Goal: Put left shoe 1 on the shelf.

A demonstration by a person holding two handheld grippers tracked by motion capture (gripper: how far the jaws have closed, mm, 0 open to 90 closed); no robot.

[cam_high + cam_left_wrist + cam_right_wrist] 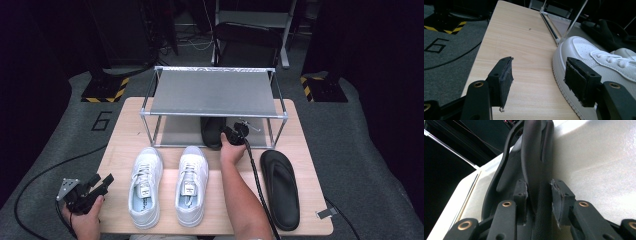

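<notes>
A black slipper [211, 131] lies on the lower shelf of a metal shoe rack [215, 92]. My right gripper [235, 132] reaches under the top shelf and is shut on that slipper. In the right gripper view its pads [521, 192] press on either side of the slipper's edge [536, 157], and the gripper [539, 192] points along it. The matching black slipper [281, 187] rests on the table at the right. My left gripper [102, 182] hovers at the table's front left corner, open and empty [539, 75].
Two white sneakers [145, 185] [192, 182] stand side by side on the wooden table [120, 145] in front of the rack. One sneaker's toe [584, 50] is close to the left gripper's right jaw. Cables trail from both grippers over the grey floor.
</notes>
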